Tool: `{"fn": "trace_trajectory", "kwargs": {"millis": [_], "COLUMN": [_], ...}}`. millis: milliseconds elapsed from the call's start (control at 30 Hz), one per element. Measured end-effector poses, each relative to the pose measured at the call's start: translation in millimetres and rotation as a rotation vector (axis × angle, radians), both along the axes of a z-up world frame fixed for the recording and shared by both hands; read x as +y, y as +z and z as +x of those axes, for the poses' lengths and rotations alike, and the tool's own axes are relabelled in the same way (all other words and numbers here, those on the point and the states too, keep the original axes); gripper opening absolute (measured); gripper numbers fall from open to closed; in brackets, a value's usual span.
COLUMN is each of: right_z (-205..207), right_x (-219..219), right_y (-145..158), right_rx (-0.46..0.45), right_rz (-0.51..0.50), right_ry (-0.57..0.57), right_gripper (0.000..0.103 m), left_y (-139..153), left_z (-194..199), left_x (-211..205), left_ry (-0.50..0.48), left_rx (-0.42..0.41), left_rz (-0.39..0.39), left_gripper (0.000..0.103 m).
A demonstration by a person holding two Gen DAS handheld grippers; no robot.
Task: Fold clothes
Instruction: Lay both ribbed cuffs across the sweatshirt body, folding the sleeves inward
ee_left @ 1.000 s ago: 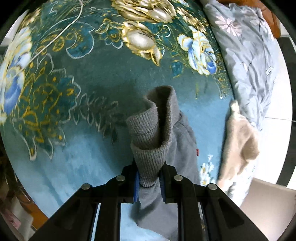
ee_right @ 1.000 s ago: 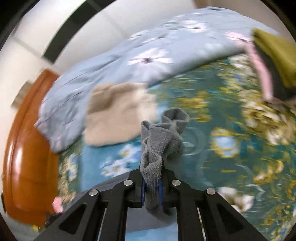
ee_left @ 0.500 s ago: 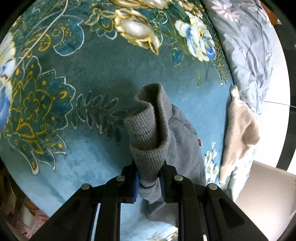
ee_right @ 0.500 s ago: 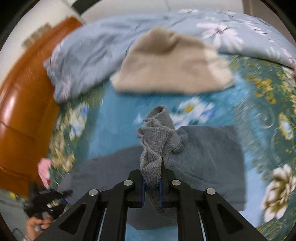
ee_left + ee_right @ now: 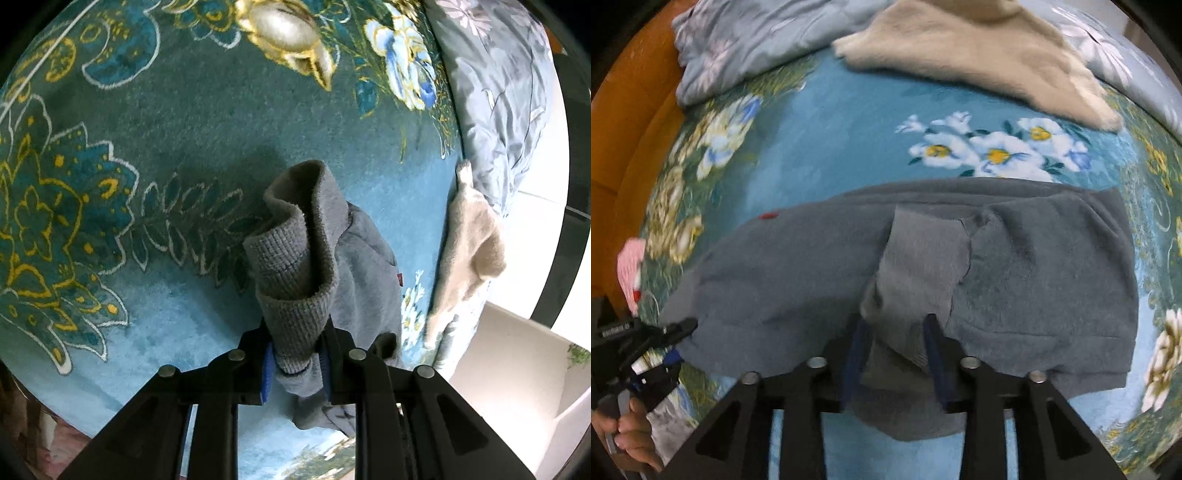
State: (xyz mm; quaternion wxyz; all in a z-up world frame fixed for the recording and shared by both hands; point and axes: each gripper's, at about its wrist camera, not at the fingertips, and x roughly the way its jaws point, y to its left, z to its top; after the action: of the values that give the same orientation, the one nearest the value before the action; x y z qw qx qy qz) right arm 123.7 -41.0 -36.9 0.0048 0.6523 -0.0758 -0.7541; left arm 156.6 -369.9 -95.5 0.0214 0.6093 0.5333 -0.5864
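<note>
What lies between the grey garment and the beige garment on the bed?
In the right wrist view, only bare blue floral blanket separates the grey garment from the beige garment; nothing else lies there.

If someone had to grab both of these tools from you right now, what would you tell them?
Left gripper: shut on the ribbed hem of the grey fleece sweatshirt.
Right gripper: open, its jaws standing apart around a ribbed fold of the sweatshirt.
The sweatshirt lies spread on the teal floral blanket; a beige fuzzy garment waits beyond.
Done: one section laid over the body.
Left: probably finish folding, then the beige one.
</note>
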Motion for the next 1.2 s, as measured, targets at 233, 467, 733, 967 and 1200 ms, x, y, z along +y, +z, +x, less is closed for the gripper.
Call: {"fn": "trace_trajectory", "kwargs": {"millis": [233,467,733,967,1200], "right_z": [6.2,10.1,14.1,19.0,28.1], "right_x": [-5.6,17.9,44.3,87.5,153.1], "right_y": [41.3,68.2,96.2,112.7,112.3], "right_rx": [0.008,-0.002,0.033,0.059,0.044], "right_rz": [-0.036,0.024,-0.02,-0.048,-0.115], "right_ry": [0.032,0.015,-0.02,-0.044,-0.114], "right_gripper": [0.054,0.054,0.054,0.054,0.054], "left_y": [-5.4,9.8,50.5,117.2,185.8], "left_z": [9.1,17.0,20.4,9.2,10.6], "left_x": [-3.3,2.4,21.7,71.5,158.4], "left_ry": [0.024,-0.015,-0.036,-0.14,-0.363], "left_rx": [-0.002,0.035,0.09,0.211,0.337], "left_rz": [0.046,0.019,-0.083,-0.25,-0.463], "left_gripper": [0.02,0.02,0.021,0.02,0.02]}}
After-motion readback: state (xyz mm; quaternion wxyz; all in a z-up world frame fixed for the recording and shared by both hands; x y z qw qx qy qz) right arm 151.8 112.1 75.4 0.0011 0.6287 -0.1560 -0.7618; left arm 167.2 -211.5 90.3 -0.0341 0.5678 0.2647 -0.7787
